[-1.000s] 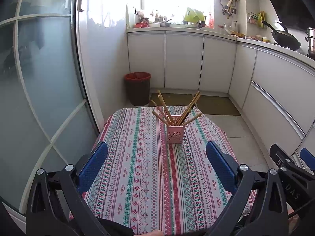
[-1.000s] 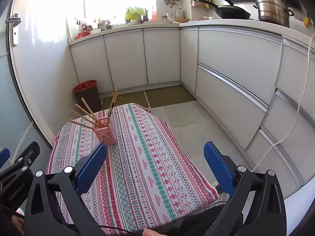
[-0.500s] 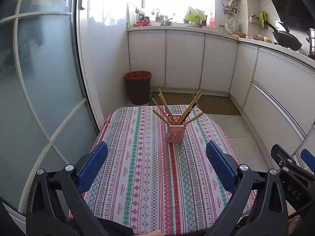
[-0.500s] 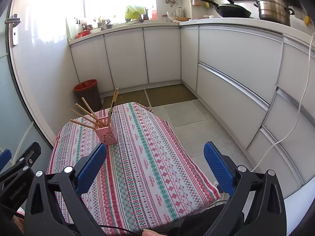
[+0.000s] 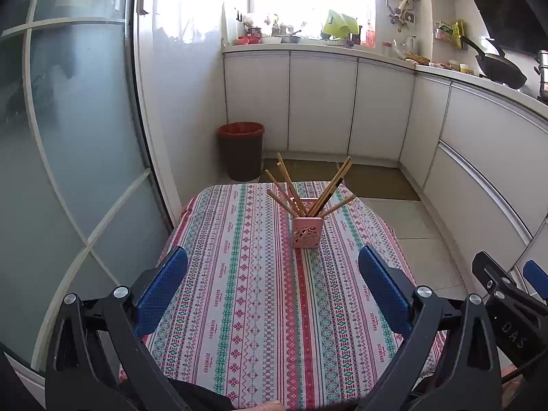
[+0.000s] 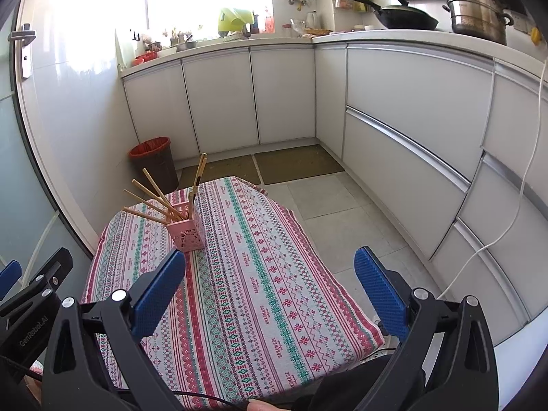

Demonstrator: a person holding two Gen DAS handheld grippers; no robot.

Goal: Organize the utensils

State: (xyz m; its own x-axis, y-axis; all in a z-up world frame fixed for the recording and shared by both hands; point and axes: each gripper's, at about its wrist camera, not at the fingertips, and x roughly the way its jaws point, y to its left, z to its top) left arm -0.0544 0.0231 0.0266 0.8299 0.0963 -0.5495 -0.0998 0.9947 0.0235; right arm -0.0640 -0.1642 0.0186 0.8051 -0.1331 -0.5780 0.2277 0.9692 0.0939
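Observation:
A pink square holder (image 5: 306, 232) stands on the far half of the patterned tablecloth (image 5: 253, 294). Several wooden chopsticks (image 5: 310, 190) stick out of it, fanned to both sides. The holder (image 6: 186, 234) and chopsticks (image 6: 157, 202) also show at the left in the right wrist view. My left gripper (image 5: 272, 287) is open and empty, held back over the near end of the table. My right gripper (image 6: 269, 287) is open and empty, over the table's near right part. Part of the right gripper shows at the far right in the left wrist view (image 5: 507, 304).
A red-lined bin (image 5: 241, 149) stands on the floor beyond the table. White cabinets (image 6: 404, 109) run along the back and right. A frosted glass door (image 5: 68, 137) is close on the left. A white cable (image 6: 520, 185) hangs at right.
Both grippers stay open and nearly still. The views have only drifted slightly.

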